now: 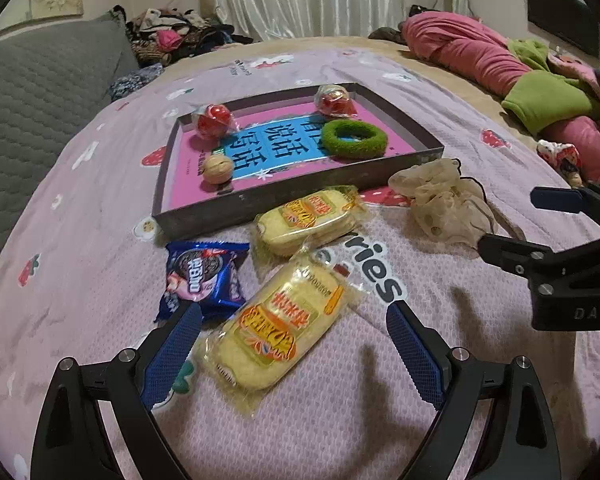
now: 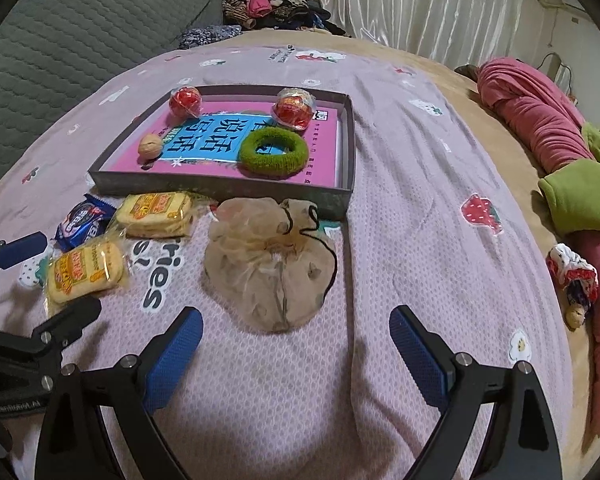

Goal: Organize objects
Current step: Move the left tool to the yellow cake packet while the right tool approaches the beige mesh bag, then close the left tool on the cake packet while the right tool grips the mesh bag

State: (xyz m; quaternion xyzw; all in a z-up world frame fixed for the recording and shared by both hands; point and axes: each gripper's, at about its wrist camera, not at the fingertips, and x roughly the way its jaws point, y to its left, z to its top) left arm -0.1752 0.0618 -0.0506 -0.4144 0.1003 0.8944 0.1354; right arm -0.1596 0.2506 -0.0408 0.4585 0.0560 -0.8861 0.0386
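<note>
A: What's the surface here?

B: A bed. A pale lilac blanket (image 2: 400, 208) with strawberry and flower patches and printed lettering covers most of it, and a tan sheet (image 2: 432, 68) shows along its far and right edges.

A: And round it?

B: A grey quilted headboard or cushion (image 1: 32, 92) on the left, a heap of mixed clothes (image 1: 176, 34) at the far left corner, white curtains (image 2: 428, 0) behind. Rolled pink bedding (image 1: 480, 54) with a green piece lies along the right edge.

A: Where are the things to sort?

B: A shallow grey box (image 2: 220, 190) sits mid-blanket, a pink and blue book (image 2: 204, 140) flat inside. On the book: two red wrapped balls (image 2: 185, 101) at the far corners, a walnut (image 2: 151, 145) at the left, a green fuzzy ring (image 2: 273, 153) at the right.

A: And outside the box?

B: Along its near wall lie a blue Oreo packet (image 1: 204, 276), a yellow cake packet (image 1: 306, 220) touching the wall, a second cake packet (image 1: 276, 328) nearer, and a sheer beige drawstring pouch (image 2: 270, 264) by the near right corner.

A: The tools?

B: The left gripper (image 1: 294, 344) stands spread wide over the nearer cake packet, pads clear of it. The right gripper (image 2: 296, 344) is spread too, just short of the pouch, holding nothing.
</note>
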